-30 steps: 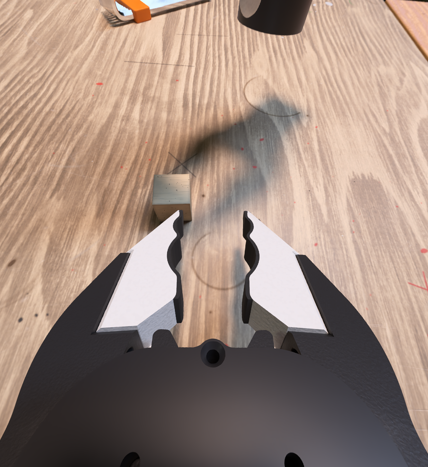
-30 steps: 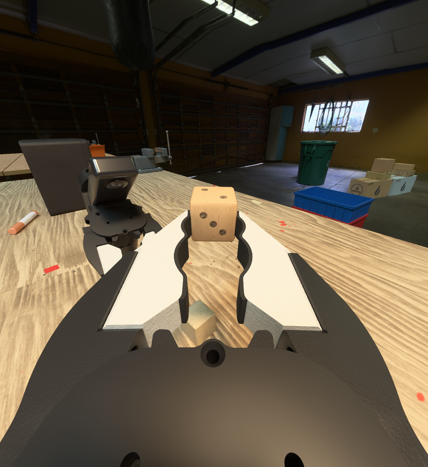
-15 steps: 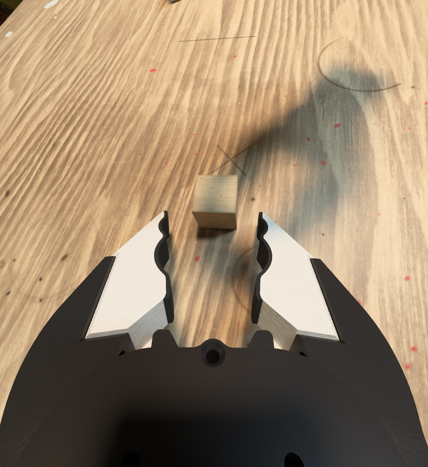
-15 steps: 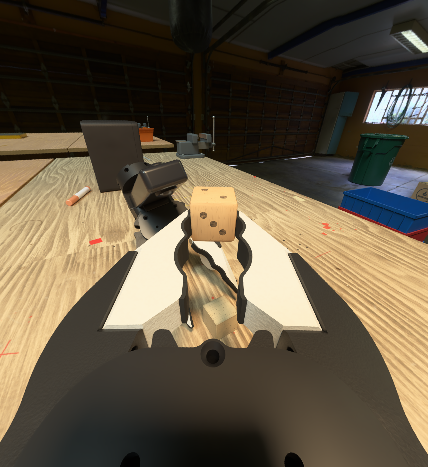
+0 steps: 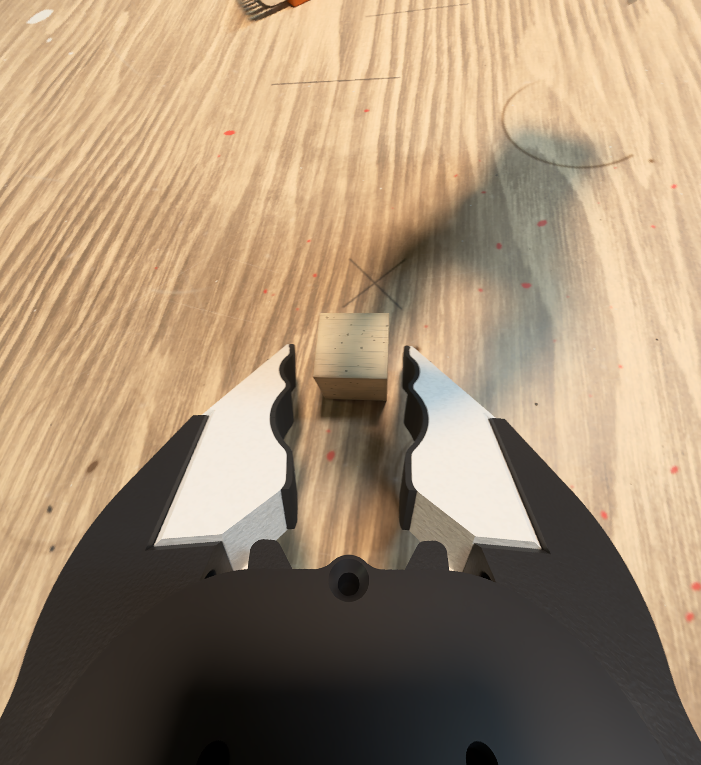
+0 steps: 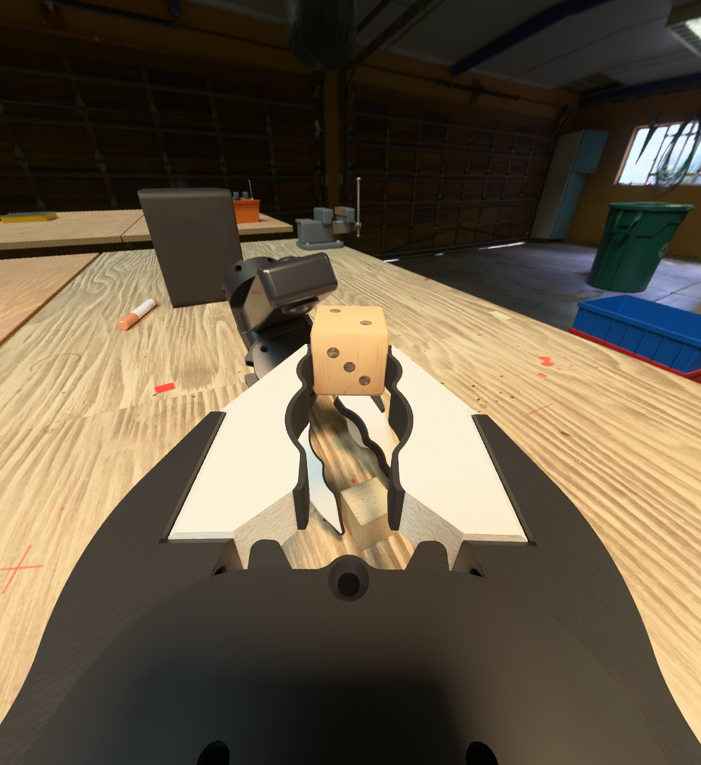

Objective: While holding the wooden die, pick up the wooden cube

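Note:
The plain wooden cube [image 5: 353,343] rests on the plywood bench [image 5: 133,207]. My left gripper [image 5: 349,352] is open, and the cube sits between its fingertips with a small gap on each side. My right gripper [image 6: 349,368] is shut on the wooden die [image 6: 349,352] and holds it above the bench. Below the die in the right wrist view, the cube [image 6: 365,511] shows between the left gripper's white fingers [image 6: 365,426]. The left gripper's dark body [image 6: 286,285] rises behind the die.
A dark box [image 6: 191,244], an orange-tipped marker [image 6: 138,313] and a grey vise [image 6: 324,227] stand farther along the bench. A blue bin [image 6: 651,331] and a green trash can [image 6: 638,244] are on the floor at right. An orange-handled tool [image 5: 266,4] lies at the far edge.
My left gripper has swung onto the cube and moved forward, so its fingertips now flank it; its jaws opened wider, then narrowed. My right gripper turned slightly, still holding the die.

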You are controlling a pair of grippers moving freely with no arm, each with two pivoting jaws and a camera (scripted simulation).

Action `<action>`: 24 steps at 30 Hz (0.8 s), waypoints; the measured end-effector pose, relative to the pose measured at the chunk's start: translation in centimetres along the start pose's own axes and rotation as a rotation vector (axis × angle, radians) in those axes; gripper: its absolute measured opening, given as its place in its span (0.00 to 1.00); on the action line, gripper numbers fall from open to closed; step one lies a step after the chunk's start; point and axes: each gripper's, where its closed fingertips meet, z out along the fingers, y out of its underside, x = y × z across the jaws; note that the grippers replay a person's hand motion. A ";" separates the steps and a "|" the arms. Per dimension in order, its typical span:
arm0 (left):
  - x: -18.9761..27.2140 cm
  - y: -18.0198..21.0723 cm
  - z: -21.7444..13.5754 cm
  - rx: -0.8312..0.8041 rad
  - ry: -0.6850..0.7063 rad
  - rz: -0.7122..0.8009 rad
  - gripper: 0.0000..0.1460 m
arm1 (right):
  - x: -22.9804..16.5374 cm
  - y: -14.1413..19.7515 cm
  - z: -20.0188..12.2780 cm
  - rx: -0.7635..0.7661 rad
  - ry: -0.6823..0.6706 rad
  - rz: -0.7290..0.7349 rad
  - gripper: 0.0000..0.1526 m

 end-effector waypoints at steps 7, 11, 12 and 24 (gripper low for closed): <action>1.6 -1.0 0.0 0.046 0.024 0.050 0.25 | -0.3 1.3 0.1 -0.084 -0.062 0.023 0.22; 3.0 -1.4 -0.5 0.086 0.064 0.056 0.25 | -0.8 1.6 -0.3 -0.127 -0.115 0.034 0.22; 3.3 -1.3 -0.6 0.082 0.070 0.059 0.25 | -0.9 1.7 -0.4 -0.139 -0.124 0.030 0.22; 4.7 -1.8 -0.9 0.091 0.103 0.070 0.25 | -2.6 3.9 -0.9 -0.330 -0.218 0.003 0.22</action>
